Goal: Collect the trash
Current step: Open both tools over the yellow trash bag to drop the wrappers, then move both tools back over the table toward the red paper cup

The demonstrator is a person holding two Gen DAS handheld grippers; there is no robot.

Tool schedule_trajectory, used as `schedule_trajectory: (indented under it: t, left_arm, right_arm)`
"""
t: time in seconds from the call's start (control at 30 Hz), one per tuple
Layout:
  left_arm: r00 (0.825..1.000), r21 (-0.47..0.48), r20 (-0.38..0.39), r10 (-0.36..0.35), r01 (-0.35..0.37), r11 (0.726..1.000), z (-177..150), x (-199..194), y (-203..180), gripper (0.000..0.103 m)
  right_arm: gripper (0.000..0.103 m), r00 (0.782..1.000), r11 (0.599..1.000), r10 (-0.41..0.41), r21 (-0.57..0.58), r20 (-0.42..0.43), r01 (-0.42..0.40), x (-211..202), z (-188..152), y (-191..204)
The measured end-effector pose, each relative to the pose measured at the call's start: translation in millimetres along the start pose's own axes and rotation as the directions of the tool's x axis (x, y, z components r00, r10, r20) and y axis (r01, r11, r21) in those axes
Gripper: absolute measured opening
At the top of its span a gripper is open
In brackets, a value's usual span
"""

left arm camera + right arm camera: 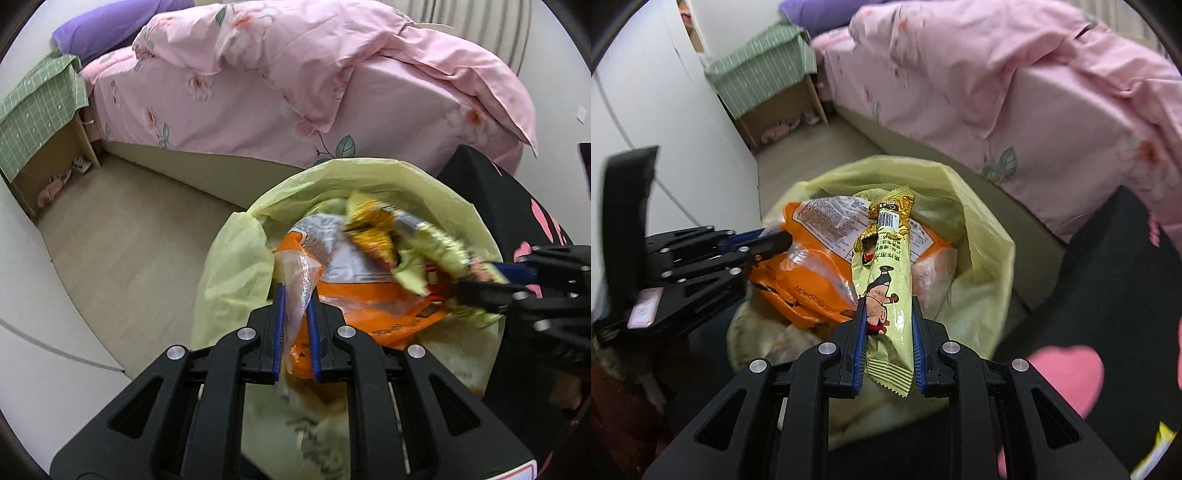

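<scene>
A pale yellow trash bag stands open on the floor by the bed. My left gripper is shut on an orange snack bag with a clear edge, held over the trash bag's mouth; it also shows in the right wrist view. My right gripper is shut on a long yellow-green snack wrapper with a cartoon figure, held above the orange bag. In the left wrist view the right gripper comes in from the right with that wrapper, blurred.
A bed with a pink floral duvet runs behind the bag. A wooden bedside stand with a green cloth sits at the left. White cupboard doors line the left. Dark clothing with pink patches is at the right.
</scene>
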State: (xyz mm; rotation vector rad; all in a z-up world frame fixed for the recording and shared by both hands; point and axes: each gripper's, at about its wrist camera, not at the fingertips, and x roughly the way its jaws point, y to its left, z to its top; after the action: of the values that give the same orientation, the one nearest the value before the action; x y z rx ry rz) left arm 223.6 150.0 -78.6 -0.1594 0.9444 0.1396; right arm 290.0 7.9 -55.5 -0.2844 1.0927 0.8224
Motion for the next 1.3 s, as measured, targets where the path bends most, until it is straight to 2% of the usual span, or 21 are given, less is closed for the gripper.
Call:
schedule_trajectory:
  t: [0.13,0.3,0.43,0.5,0.57,0.63,0.67,0.7,0.77,0.87,0.97,1.07,1.2,1.3]
  left_arm:
    - [1.000,-0.029,-0.009,-0.012,0.012,1.000,1.3,12.3,3.8,0.011]
    - [0.999,-0.035,-0.033,-0.032,0.031,0.999,-2.3,22.4,6.1,0.012]
    - [0.997,-0.035,-0.036,-0.069,0.068,0.997,-8.3,15.9,4.0,0.012]
    - [0.995,-0.050,-0.027,-0.091,0.090,0.995,-9.6,10.8,5.4,0.014]
    - [0.994,-0.076,-0.002,-0.110,0.110,0.991,-9.1,3.0,10.5,0.024]
    - [0.990,-0.114,0.039,-0.138,0.141,0.983,-6.4,-8.9,18.8,0.035]
    - [0.989,-0.130,0.060,-0.138,0.145,0.981,-4.6,-14.5,22.3,0.041]
    - [0.988,-0.146,0.090,-0.125,0.137,0.980,-2.2,-22.1,26.3,0.043]
    - [0.986,-0.166,0.141,-0.090,0.113,0.980,2.1,-35.0,31.7,0.053]
    - [0.978,-0.199,0.205,-0.047,0.089,0.976,6.4,-55.9,37.0,0.054]
    - [0.969,-0.209,0.244,-0.049,0.102,0.973,8.2,-73.2,36.2,0.055]
    - [0.962,-0.169,0.257,-0.089,0.135,0.976,7.2,-84.4,22.2,0.056]
    - [0.945,-0.077,0.255,-0.207,0.233,0.969,2.5,-93.1,-18.1,0.056]
    - [0.929,0.011,0.229,-0.292,0.297,0.955,-2.3,-98.9,-56.3,0.056]
  right_arm:
    - [0.021,0.999,0.999,-0.018,-0.028,-0.048,0.017,25.5,11.2,0.0]
    - [0.021,0.994,1.000,-0.008,-0.030,-0.107,0.005,38.5,12.1,-8.5]
    - [0.021,0.995,0.999,-0.027,-0.031,-0.099,0.024,35.5,7.0,-11.7]
    - [0.022,0.997,0.999,-0.029,-0.030,-0.065,0.027,29.7,5.7,-12.4]
    - [0.023,0.999,0.999,-0.034,-0.028,-0.029,0.033,20.9,3.0,-9.7]
    - [0.032,0.999,0.999,-0.042,-0.029,0.014,0.043,11.9,0.1,-6.3]
    - [0.040,0.999,0.999,-0.038,-0.028,0.028,0.039,7.6,-2.3,-4.9]
    - [0.046,0.999,0.999,-0.027,-0.025,0.044,0.029,2.6,-4.4,-4.0]
    - [0.049,0.998,1.000,-0.017,-0.009,0.065,0.017,-7.4,-8.6,-2.6]
    - [0.049,0.992,0.998,-0.056,0.011,0.117,0.055,-30.2,-17.1,-1.5]
    - [0.049,0.980,0.995,-0.096,0.037,0.173,0.091,-56.8,-30.1,-4.6]
    - [0.050,0.959,0.987,-0.151,0.086,0.238,0.134,-91.2,-51.9,-9.1]
    - [0.050,0.919,0.966,-0.243,0.166,0.311,0.199,-139.4,-91.4,-20.1]
    - [0.050,0.881,0.941,-0.323,0.214,0.345,0.262,-172.8,-125.4,-27.2]
